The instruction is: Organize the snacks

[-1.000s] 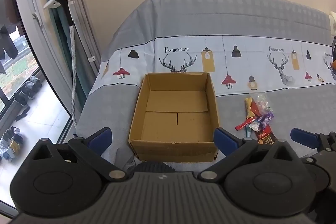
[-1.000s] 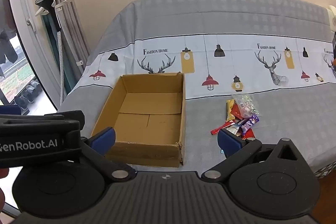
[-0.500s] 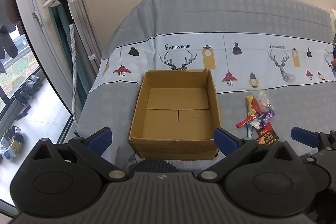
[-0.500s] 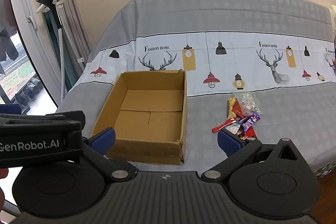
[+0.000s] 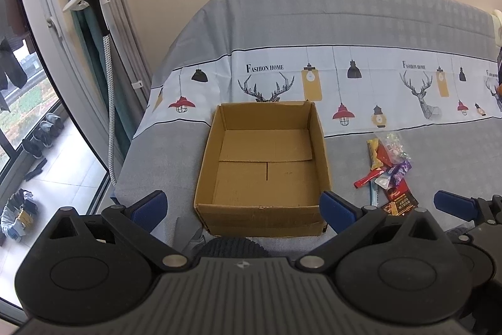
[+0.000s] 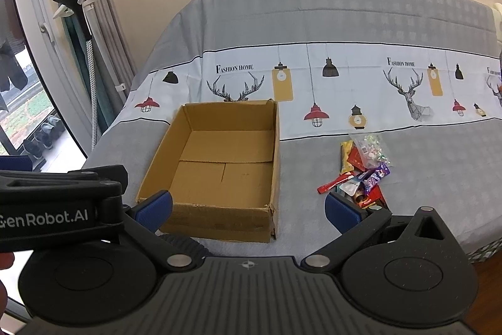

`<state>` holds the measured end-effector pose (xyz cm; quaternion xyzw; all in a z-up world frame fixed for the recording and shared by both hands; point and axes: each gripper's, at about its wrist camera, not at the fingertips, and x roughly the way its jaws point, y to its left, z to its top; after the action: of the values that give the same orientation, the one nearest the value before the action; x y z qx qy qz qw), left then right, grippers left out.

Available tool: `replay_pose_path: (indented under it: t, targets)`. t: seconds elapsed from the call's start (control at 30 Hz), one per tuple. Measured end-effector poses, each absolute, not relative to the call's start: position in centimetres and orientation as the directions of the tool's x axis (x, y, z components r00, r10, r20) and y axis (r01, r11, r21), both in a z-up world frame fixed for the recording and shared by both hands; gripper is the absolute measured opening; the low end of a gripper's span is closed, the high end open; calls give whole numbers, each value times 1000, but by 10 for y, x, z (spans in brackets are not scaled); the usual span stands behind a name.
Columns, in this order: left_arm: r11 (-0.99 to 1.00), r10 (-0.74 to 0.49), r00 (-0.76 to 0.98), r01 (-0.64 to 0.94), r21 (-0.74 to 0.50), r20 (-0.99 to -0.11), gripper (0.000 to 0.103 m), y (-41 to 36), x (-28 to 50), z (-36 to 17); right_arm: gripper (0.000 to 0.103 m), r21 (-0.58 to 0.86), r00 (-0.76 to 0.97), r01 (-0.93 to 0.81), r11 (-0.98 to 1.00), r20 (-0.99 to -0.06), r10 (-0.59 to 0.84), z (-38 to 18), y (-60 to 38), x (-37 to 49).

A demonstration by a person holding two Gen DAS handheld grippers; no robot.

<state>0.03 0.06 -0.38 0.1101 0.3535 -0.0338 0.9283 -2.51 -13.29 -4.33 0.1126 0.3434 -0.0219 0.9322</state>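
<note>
An open cardboard box (image 5: 263, 168) is seen at the centre of the left wrist view, empty, resting on a grey bedsheet (image 5: 313, 21) printed with deer and lamps. The snack pile (image 6: 360, 175) lies just right of the box, at right of centre in the right wrist view, and nothing has yet been moved into the box. The left gripper (image 5: 243, 208) is held with its jaws spread wide and empty, low in the frame before the box's near wall; the right gripper (image 6: 249, 208) is likewise wide apart and empty. Trouble is most likely to come from the pile itself: the wrappers overlap and touch, so two could be pinched at once, or a neighbour dragged off the bed's near edge. The soft sheet could also be caught between the fingers. The pile is made up of a clear crinkled bag (image 6: 370, 146), a yellow packet, a red stick, a purple wrapper and a dark flat packet, all thin, glossy and probably slippery.
</note>
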Motion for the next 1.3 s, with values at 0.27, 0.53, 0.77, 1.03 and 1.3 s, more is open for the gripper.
replay_pose_path:
  t: [0.27,0.53,0.77,1.03,1.3]
  targets:
    - [973,15,746,142,181,-665,103,1,0,-4,103,197,761,117,973,-648,39,-44,-133,-24]
    - [973,15,742,142,180,-670,103,2,2,-5,103,197,759,115,974,-649,42,-46,-132,-24]
    - [973,16,743,141,180,-669,103,3,0,-6,103,197,758,112,974,-650,44,-47,-131,-23]
    - [974,15,739,142,179,-673,103,2,1,-10,103,200,753,110,973,-656,50,-48,-131,-23]
    - [974,17,734,141,177,-679,103,1,2,-14,103,201,747,111,973,-663,52,-51,-132,-21]
